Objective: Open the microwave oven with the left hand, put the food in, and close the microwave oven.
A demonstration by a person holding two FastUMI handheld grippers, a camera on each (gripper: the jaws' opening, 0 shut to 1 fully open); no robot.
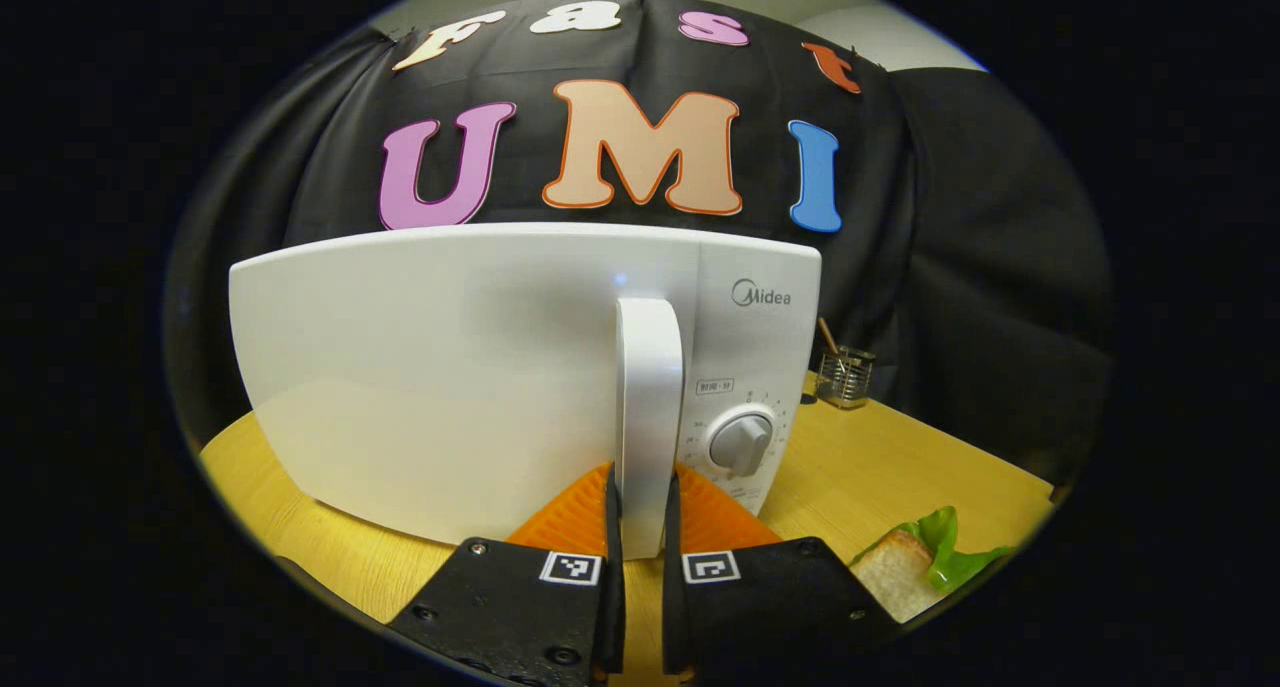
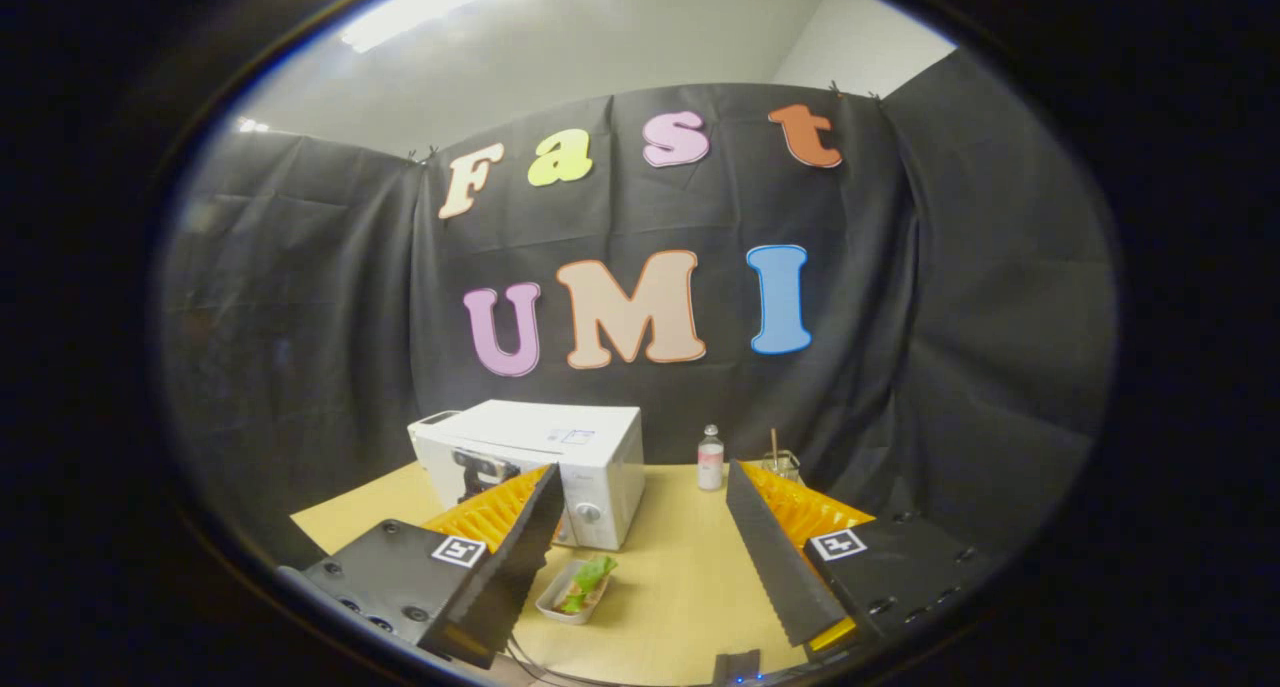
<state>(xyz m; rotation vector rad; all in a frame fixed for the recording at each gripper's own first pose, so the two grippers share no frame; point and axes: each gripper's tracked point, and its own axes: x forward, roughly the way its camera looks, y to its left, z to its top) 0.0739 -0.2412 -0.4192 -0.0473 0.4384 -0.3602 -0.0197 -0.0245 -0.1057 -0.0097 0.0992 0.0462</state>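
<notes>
Left gripper (image 1: 640, 512) clamps microwave handle (image 1: 648, 387); right gripper (image 2: 640, 537) gapes.

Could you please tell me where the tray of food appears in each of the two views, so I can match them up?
Left gripper view: the tray of food sits at the lower right on the table, right of the left tool, partly cut off.
Right gripper view: it lies low, left of centre, between the right tool's fingers, in front of the microwave.
Shared landmark: the microwave's knob, near the tray.

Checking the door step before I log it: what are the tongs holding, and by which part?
The left tongs clamp the microwave door's upright handle near its lower end. The right tongs are open, holding nothing.
</notes>
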